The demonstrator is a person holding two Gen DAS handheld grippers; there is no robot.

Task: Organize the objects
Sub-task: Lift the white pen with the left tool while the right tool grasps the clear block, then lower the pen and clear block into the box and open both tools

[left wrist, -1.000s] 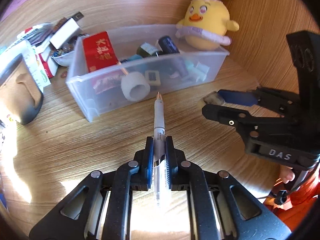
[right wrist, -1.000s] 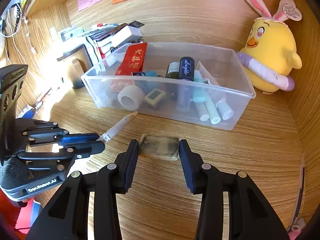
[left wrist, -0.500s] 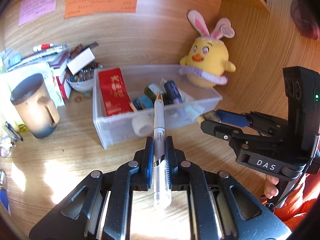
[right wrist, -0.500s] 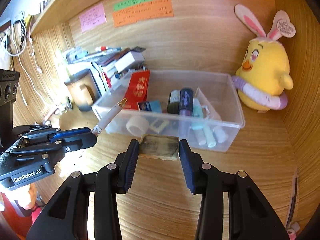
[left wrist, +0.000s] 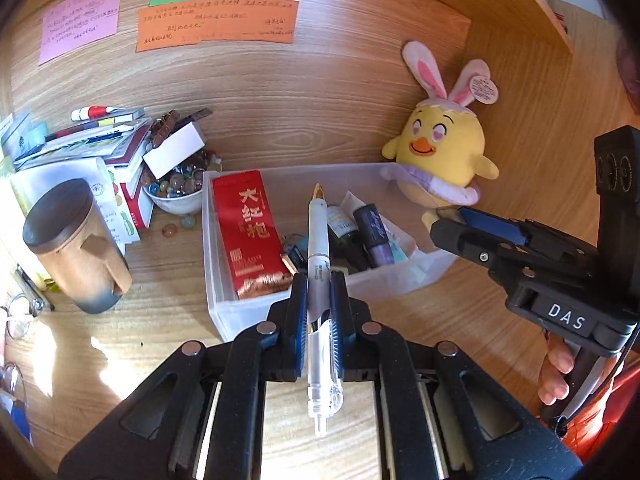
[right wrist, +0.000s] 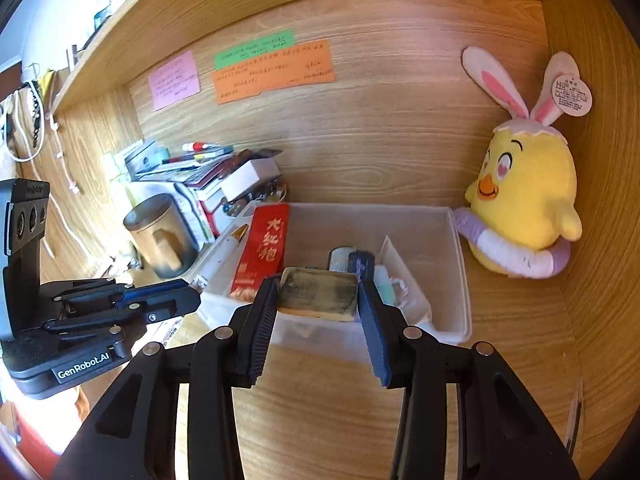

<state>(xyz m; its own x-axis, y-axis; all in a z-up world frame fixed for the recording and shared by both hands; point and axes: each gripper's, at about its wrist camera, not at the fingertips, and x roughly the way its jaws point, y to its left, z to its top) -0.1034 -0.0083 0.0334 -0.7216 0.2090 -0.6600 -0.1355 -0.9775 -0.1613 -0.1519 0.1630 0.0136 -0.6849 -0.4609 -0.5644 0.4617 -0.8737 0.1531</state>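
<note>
My left gripper (left wrist: 319,280) is shut on a white pen (left wrist: 318,236) whose gold tip points out over the clear plastic bin (left wrist: 224,320). The bin holds a red packet (left wrist: 246,232), small bottles (left wrist: 370,232) and other bits. In the right wrist view my right gripper (right wrist: 318,280) is shut on a worn yellowish block (right wrist: 318,292), held above the bin's near wall (right wrist: 320,338). The left gripper (right wrist: 176,300) with its pen (right wrist: 224,254) shows at the left of that view. The right gripper (left wrist: 452,220) appears at the right of the left wrist view, the block mostly hidden there.
A yellow plush chick with bunny ears (left wrist: 440,160) sits right of the bin against the wooden wall. A brown lidded mug (left wrist: 76,248), a bowl of marbles (left wrist: 176,188) and stacked books and boxes (left wrist: 116,148) crowd the left. Sticky notes (left wrist: 216,20) hang on the back panel.
Both grippers have risen with their loads and tilted up. The pen tip and the block, before in front of the bin, now hang over it.
</note>
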